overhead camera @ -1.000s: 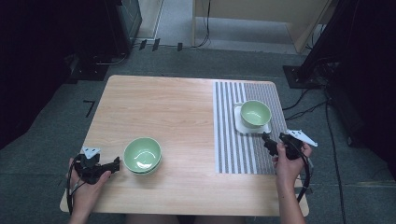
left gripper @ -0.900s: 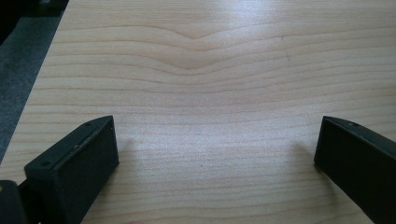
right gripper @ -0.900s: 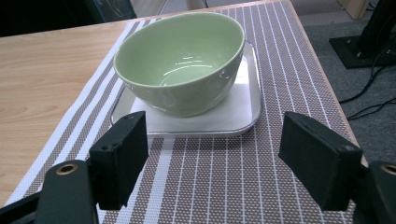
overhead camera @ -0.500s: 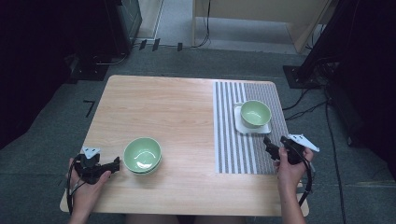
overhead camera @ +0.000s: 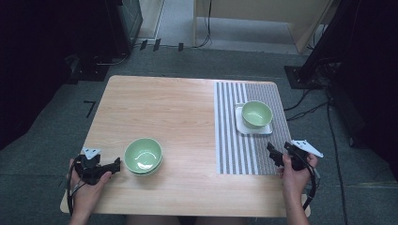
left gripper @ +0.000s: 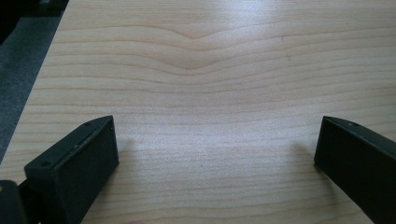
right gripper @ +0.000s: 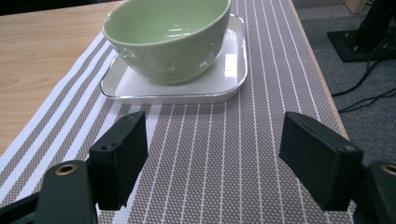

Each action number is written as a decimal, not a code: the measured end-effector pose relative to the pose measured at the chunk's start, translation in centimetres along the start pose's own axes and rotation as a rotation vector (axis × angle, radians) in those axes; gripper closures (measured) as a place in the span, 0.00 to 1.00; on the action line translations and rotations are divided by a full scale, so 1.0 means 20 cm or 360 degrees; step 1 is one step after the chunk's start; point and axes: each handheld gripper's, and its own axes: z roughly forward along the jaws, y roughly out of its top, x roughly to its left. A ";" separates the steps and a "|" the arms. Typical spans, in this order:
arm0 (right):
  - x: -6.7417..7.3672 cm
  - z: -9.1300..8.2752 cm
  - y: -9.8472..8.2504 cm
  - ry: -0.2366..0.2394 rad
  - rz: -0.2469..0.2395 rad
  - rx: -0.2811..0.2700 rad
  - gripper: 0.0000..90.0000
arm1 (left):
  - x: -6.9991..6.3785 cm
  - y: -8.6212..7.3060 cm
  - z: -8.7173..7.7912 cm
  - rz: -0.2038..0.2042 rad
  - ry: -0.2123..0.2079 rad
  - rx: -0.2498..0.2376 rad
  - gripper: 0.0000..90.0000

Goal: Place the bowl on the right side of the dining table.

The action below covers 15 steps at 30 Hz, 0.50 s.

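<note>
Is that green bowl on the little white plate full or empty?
Empty: the bowl stands upright on the white plate, its glossy inside bare.

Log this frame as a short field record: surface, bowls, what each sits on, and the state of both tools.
surface: wooden table with a striped mat on its right side
bowl on plate: green bowl on a white square plate, on the mat
loose bowl: green bowl on bare wood, front left
left tool: open, empty, beside the loose bowl
right tool: open, empty, over the mat, facing the plate
</note>
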 end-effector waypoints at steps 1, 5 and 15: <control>0.00 0.00 -0.01 0.0000 0.0006 0.0006 0.27 | 0.00 0.00 0.00 -0.0002 0.0000 -0.0001 0.00; -0.02 -0.02 -0.03 -0.0006 0.0015 0.0017 0.27 | 0.00 0.00 0.00 -0.0002 0.0000 -0.0002 0.00; -0.05 -0.05 -0.07 -0.0023 0.0004 0.0049 0.27 | 0.00 0.00 0.00 0.0000 0.0000 0.0000 0.00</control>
